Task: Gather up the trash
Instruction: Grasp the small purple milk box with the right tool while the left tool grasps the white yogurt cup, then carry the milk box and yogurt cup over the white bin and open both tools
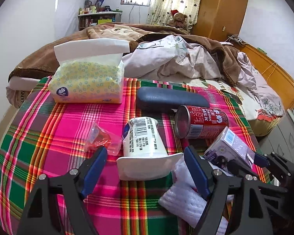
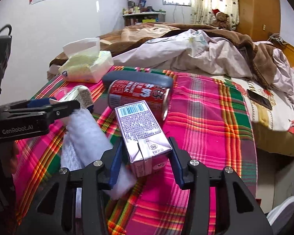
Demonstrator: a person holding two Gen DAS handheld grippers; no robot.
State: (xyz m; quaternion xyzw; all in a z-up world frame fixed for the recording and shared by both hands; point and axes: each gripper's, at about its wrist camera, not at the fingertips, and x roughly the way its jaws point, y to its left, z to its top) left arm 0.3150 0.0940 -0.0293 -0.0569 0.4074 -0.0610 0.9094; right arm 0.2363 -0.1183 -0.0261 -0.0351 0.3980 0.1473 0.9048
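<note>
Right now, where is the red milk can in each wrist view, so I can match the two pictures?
Left wrist view: the red milk can lies on its side right of centre, open end facing left, just past the purple carton.
Right wrist view: it lies above centre, directly behind the carton.
Shared landmark: the dark blue-grey case lying behind the can.

Readable print on the trash and gear

The red can (image 1: pixel 202 122) carries "DRINK MILK" beside large Chinese characters. The purple carton (image 2: pixel 142 129) shows "SIG" on its folded end, plus a barcode above dense small print too fine to read. The tissue pack (image 1: pixel 86 82) bears what looks like "Vinda". The left tongs (image 2: pixel 68 105) read "GenRobot.AI".
</note>
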